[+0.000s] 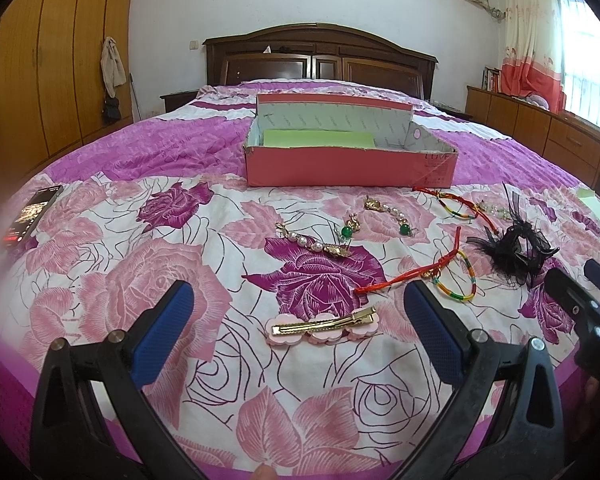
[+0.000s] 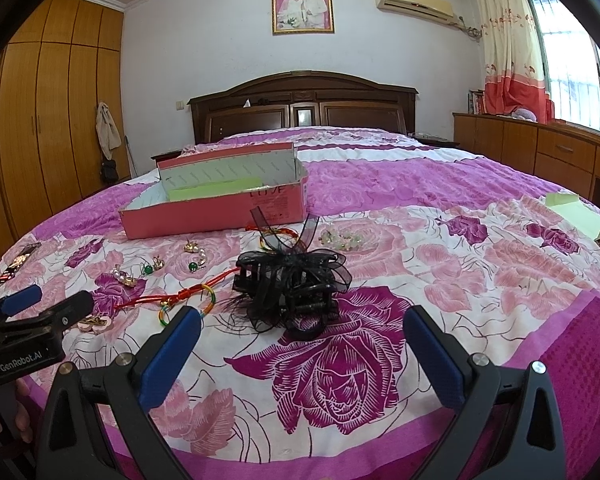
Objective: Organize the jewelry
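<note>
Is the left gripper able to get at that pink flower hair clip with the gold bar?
Probably yes. The left gripper is open, and the pink flower hair clip lies flat on the floral bedspread between its fingers, nothing covering it.

A: What is lying between the left gripper [image 1: 298, 312] fingers?
B: A pink flower hair clip [image 1: 320, 326] is lying there on the floral bedspread [image 1: 180, 264], untouched, jaws gaping wide.
A: And at twelve o'clock?
B: The pink box [image 1: 350, 166] is sitting open. At two o'clock, a black feathered hairpiece [image 1: 512, 250] is resting beside the red string bracelets [image 1: 440, 272].
</note>
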A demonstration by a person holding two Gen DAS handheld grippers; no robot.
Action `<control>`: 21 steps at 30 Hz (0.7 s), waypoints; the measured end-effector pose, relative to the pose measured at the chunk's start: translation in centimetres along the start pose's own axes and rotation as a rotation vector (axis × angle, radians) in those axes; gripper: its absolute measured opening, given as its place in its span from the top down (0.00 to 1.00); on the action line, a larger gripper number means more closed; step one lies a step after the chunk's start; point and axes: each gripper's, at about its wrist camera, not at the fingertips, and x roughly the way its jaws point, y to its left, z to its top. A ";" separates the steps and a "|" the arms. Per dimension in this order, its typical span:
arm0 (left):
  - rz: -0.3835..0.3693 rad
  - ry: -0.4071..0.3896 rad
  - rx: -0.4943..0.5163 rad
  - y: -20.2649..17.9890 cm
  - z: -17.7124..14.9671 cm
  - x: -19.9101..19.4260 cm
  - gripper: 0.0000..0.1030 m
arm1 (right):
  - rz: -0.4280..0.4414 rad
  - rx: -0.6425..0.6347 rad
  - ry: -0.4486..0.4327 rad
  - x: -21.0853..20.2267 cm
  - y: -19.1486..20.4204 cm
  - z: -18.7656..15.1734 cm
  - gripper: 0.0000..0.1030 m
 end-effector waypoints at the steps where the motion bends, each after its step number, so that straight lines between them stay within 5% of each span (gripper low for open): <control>1: -0.003 0.004 -0.001 0.0 0.0 0.0 0.05 | 0.003 0.006 0.001 0.0 -0.1 0.0 0.00; 21: -0.054 0.207 -0.012 0.3 -0.3 2.5 0.05 | 0.046 0.090 0.094 1.4 -1.4 1.0 0.00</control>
